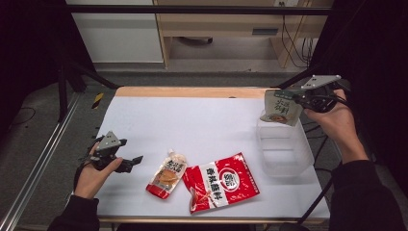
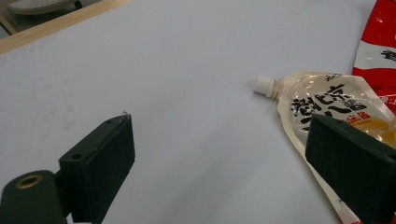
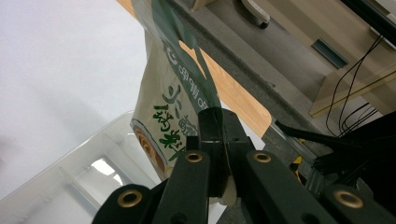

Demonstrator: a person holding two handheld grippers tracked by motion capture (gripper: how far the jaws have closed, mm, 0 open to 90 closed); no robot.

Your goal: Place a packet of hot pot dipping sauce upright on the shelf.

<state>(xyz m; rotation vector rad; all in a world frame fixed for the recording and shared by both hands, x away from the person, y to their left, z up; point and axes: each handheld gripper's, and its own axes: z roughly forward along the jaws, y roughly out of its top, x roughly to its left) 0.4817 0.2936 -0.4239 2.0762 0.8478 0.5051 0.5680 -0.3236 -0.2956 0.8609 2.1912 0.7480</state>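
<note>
Green-and-cream sauce pouch (image 1: pixel 281 108) hangs at two o'clock in our high view, pinched at one edge by the right gripper (image 1: pixel 308 98), whose fingers (image 3: pixel 212 135) we see clenched on the pouch film in the right gripper view. The pouch dangles just above the far end of the clear plastic bin (image 1: pixel 284 149), its lower edge about level with the bin's rim; we cannot tell whether the two touch. The bin stands on the white table (image 1: pixel 192 120) at about three o'clock, near the right edge.

Moving outward, at six o'clock lies a red seasoning packet (image 1: pixel 222 182), flat on the table. Just beside it toward seven o'clock lies a spouted pouch (image 1: pixel 167 174), its white cap pointing to twelve o'clock, its lower corner close against the red packet.

At nine o'clock our left gripper (image 1: pixel 132 162) hovers low over the table's left edge, well apart from the bin. Its fingers (image 2: pixel 100 158) stand released with nothing between them, and in the left gripper view the spouted pouch (image 2: pixel 327 107) lies just ahead of the right-hand finger, with the red packet (image 2: pixel 378 46) behind it.
</note>
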